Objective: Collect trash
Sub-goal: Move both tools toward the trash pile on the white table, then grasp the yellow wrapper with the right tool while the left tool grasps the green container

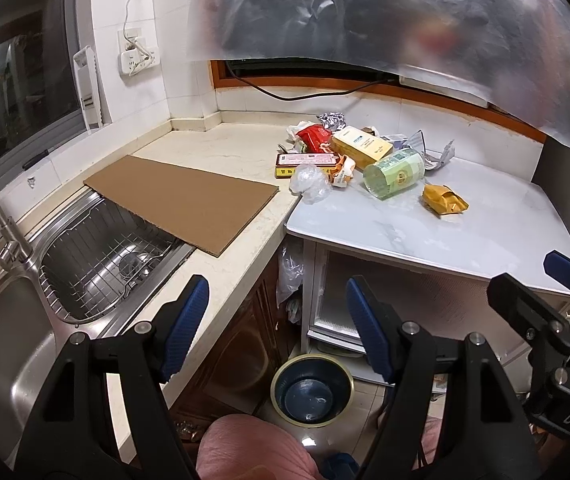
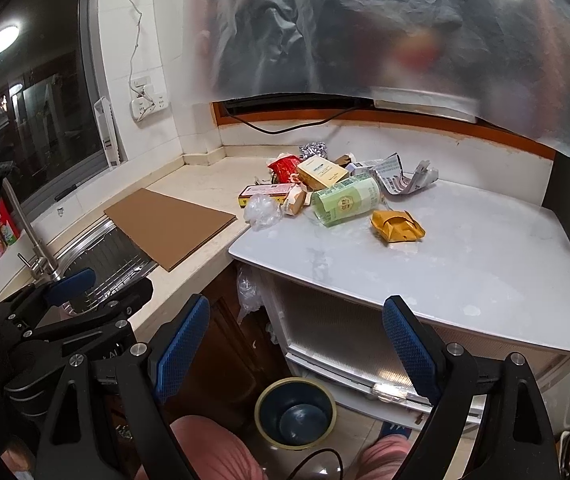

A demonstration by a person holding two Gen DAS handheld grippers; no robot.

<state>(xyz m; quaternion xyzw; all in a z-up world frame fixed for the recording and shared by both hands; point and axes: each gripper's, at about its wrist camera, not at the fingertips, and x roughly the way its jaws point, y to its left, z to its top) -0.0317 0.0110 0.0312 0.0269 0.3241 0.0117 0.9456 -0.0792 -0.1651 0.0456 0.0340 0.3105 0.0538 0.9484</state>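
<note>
Trash heaped at the back of the white desk [image 1: 465, 236], both my hand-held grippers released.

My left hand-held gripper [image 1: 277, 328] and right hand-held gripper [image 2: 297, 344] hang spread and empty above the bin [image 1: 312, 390] on the floor. The trash pile [image 1: 365, 160] lies well beyond the bin, a cardboard sheet [image 1: 185, 200] left of it over the sink [image 1: 97, 256].

On the white marbled bench [image 1: 465, 232], beside a green patterned roll [image 1: 395, 174], lie a yellow wrapper [image 1: 444, 199], a red packet [image 1: 315, 137] and a brown cardboard sheet [image 1: 183, 200].
</note>
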